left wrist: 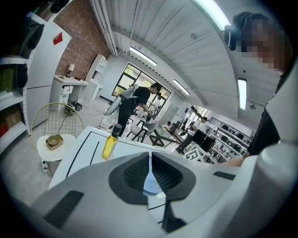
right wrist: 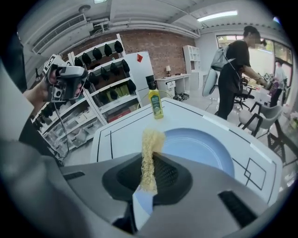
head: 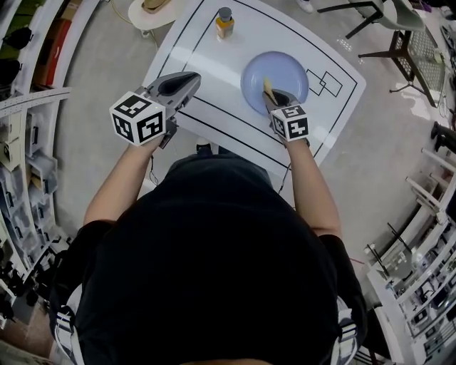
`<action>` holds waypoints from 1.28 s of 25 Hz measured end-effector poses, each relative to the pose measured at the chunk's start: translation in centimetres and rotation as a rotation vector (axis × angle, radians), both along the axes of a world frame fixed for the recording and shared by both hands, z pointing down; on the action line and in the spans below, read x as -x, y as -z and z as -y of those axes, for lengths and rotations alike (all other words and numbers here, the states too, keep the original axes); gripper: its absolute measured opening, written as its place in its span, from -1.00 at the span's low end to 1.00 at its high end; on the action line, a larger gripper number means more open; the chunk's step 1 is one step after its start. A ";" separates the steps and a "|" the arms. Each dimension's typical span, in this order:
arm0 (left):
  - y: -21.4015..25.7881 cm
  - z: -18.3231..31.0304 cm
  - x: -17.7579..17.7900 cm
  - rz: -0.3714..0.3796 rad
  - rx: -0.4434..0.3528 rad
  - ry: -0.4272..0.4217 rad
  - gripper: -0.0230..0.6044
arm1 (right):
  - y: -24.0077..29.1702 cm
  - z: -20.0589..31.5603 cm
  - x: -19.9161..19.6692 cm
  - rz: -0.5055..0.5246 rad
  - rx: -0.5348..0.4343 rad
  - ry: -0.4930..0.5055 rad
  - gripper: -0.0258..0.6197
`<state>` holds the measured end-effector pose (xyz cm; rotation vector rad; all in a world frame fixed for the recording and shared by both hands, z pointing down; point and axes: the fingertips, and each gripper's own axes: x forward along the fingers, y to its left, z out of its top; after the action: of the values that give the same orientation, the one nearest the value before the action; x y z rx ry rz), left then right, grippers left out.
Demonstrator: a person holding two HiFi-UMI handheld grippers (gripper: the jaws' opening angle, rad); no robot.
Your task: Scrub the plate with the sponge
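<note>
A pale blue plate (head: 275,80) lies on the white table (head: 206,64), also seen in the right gripper view as the plate (right wrist: 200,146). My right gripper (head: 273,98) is over the plate's near edge, shut on a thin yellow sponge (right wrist: 150,153) that sticks out between the jaws; the sponge (head: 268,90) reaches over the plate. My left gripper (head: 187,80) hovers at the table's near left edge, jaws shut with nothing between them. In the left gripper view the gripper (left wrist: 150,173) points across the table.
A bottle of yellow liquid (head: 224,23) stands at the table's far side; it shows as the bottle (left wrist: 111,142) and the bottle (right wrist: 156,105). A small round side table (head: 152,12) with a bowl is beyond. Chairs (head: 399,32), shelves (head: 25,164) and people stand around.
</note>
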<state>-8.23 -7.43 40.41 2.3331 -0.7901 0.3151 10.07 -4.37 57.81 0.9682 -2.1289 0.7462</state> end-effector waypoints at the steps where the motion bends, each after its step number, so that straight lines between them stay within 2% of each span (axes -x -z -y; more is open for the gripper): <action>1: -0.2 0.0 0.0 0.000 0.004 0.002 -0.85 | -0.4 0.1 0.2 -0.008 0.003 0.017 -0.81; 10: -1.9 0.2 0.4 0.001 0.051 0.025 -0.85 | -4.0 0.6 1.4 -0.050 0.051 0.098 -0.81; 22: -3.4 0.3 -0.3 0.000 0.086 0.007 -0.85 | -7.5 -0.6 3.3 -0.072 0.167 0.207 -0.81; 32: -4.3 0.3 -0.7 -0.009 0.107 0.009 -0.85 | -8.2 -0.5 4.5 -0.075 0.186 0.279 -0.81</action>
<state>-7.56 -7.77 44.68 2.2289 -0.7606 0.3351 5.53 -3.84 66.05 0.5770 -2.0330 0.7393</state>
